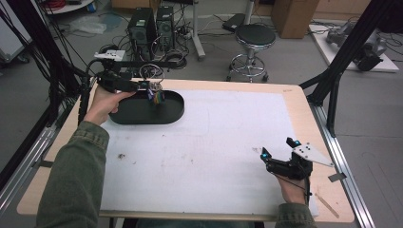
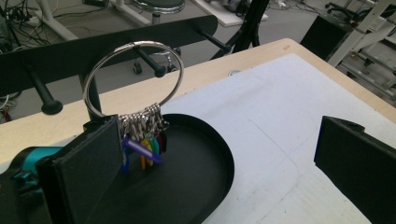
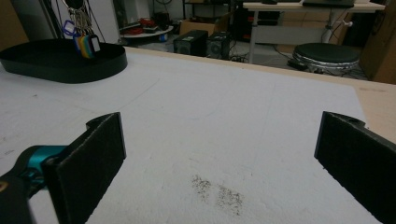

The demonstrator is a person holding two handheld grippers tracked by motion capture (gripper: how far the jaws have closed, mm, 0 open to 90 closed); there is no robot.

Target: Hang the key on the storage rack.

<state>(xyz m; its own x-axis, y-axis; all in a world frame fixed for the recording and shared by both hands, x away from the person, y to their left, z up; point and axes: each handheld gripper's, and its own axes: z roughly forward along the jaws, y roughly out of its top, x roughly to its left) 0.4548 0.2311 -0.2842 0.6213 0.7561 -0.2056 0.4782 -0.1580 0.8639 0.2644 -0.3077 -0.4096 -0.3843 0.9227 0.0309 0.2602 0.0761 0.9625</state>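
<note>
A large metal key ring [image 2: 133, 77] carries several coloured tags [image 2: 144, 147] that hang over a black oval tray [image 2: 224, 158]. The ring's top lies across a peg [image 2: 152, 63] of a black rack, and its lower edge is by my left gripper's left finger [image 2: 79, 172]. My left gripper [image 2: 217, 135] is open, jaws wide apart, nothing between them. From above, the left gripper [image 1: 142, 85] sits at the tray's [image 1: 176, 111] far left end beside the ring [image 1: 152, 72]. My right gripper [image 1: 278, 148] rests open at the near right of the mat, and its own camera shows the right gripper [image 3: 219, 126] with nothing between its fingers.
A white mat [image 1: 214, 137] covers most of the wooden table [image 1: 328, 190]. The black peg rack [image 1: 138, 62] stands along the far left edge. A thin wooden stick [image 1: 327, 204] lies at the near right corner. A stool [image 1: 254, 40] and computer towers [image 1: 142, 28] stand beyond the table.
</note>
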